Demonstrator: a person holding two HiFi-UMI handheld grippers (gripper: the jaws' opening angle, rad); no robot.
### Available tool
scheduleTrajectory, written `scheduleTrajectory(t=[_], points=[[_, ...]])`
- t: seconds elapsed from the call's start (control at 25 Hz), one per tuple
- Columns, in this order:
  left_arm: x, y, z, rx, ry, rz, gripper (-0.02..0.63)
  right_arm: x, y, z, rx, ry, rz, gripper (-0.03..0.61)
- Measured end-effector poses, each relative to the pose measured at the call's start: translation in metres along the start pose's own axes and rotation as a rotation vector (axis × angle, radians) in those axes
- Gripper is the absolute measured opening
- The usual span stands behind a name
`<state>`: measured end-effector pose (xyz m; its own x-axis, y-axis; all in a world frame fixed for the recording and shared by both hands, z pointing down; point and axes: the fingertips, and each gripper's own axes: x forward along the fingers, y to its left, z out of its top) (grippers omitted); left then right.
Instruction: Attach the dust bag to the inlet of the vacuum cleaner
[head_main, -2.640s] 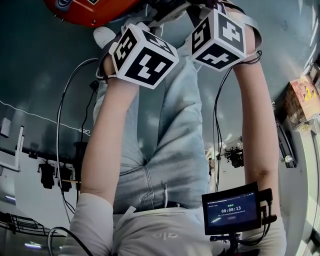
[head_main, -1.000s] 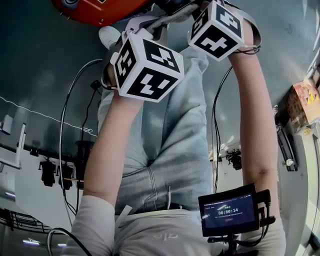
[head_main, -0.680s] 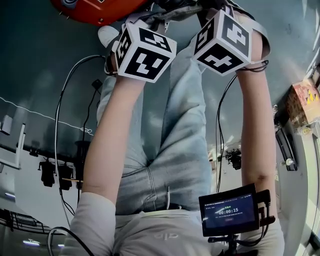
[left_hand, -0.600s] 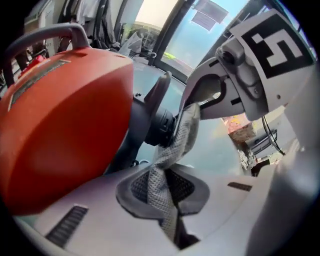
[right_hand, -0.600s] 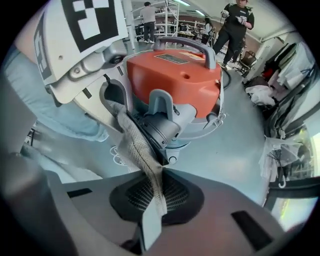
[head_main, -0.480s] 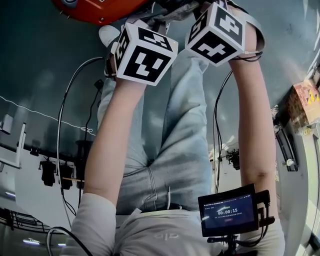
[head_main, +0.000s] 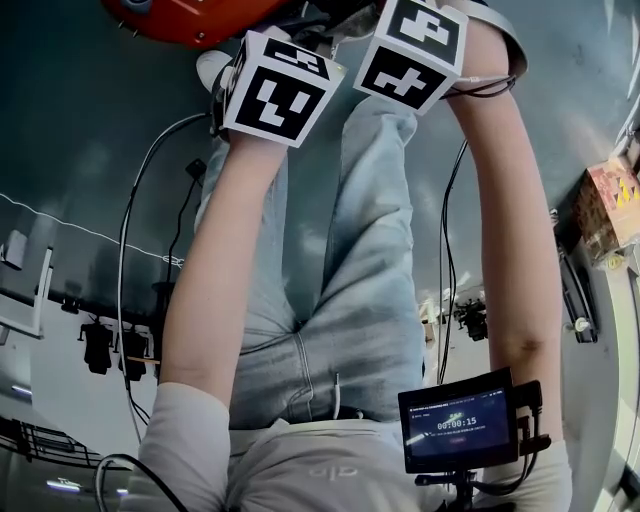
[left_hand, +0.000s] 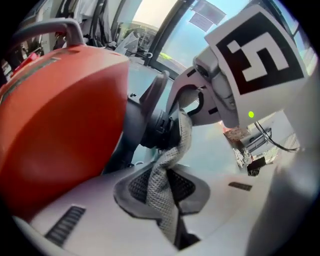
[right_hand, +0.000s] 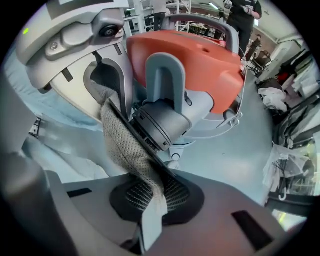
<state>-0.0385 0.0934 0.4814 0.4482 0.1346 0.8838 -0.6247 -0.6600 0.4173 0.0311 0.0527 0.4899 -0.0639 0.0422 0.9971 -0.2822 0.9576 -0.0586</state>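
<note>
The red vacuum cleaner (head_main: 190, 15) lies at the top of the head view, with its dark grey round inlet (right_hand: 162, 122) facing both grippers. The grey mesh dust bag (right_hand: 130, 145) hangs against that inlet's rim. My right gripper (right_hand: 157, 192) is shut on the bag's cloth just below the inlet. My left gripper (left_hand: 165, 187) pinches the same cloth (left_hand: 172, 165) from the other side; its jaws have just been opening a little, with the cloth still between the pads. In the head view only the marker cubes (head_main: 275, 85) show; the jaws are hidden.
The vacuum's grey handle (right_hand: 165, 80) arches over the inlet. The person's jeans-clad legs (head_main: 350, 270) and a white shoe (head_main: 210, 68) lie below the grippers. Cables (head_main: 130, 230) run over the dark floor, a small monitor (head_main: 460, 420) sits at the waist, and a cardboard box (head_main: 605, 205) stands right.
Both marker cubes have shifted up the picture toward the red vacuum, and each has rolled somewhat. The bag itself stays out of the head view.
</note>
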Motion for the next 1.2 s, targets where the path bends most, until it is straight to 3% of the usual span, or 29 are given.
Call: scheduleTrajectory(t=[0.12, 0.24, 0.32, 0.52, 0.8, 1.04, 1.2], points=[[-0.005, -0.007, -0.001, 0.05, -0.001, -0.042, 0.04, -0.003, -0.004, -0.005, 0.088, -0.041, 0.031, 0.029], [-0.008, -0.012, -0.006, 0.072, 0.014, -0.082, 0.154, -0.006, -0.007, -0.018, 0.185, -0.094, 0.06, 0.071], [-0.011, -0.013, -0.009, 0.11, 0.031, -0.074, 0.184, -0.008, -0.002, -0.028, 0.189, -0.093, 0.084, 0.071], [-0.029, -0.005, -0.025, 0.21, 0.057, 0.006, 0.186, -0.014, 0.012, -0.037, 0.151, -0.061, 0.075, 0.072], [-0.053, 0.006, -0.003, 0.262, -0.001, 0.059, 0.186, -0.04, 0.002, -0.033, 0.195, -0.112, -0.039, 0.071], [-0.152, -0.043, 0.069, 0.346, -0.101, 0.105, 0.186, -0.183, -0.029, -0.015, 0.271, -0.275, -0.239, 0.071], [-0.195, -0.076, 0.097, 0.392, -0.151, 0.127, 0.186, -0.244, -0.035, -0.009, 0.331, -0.36, -0.317, 0.069]])
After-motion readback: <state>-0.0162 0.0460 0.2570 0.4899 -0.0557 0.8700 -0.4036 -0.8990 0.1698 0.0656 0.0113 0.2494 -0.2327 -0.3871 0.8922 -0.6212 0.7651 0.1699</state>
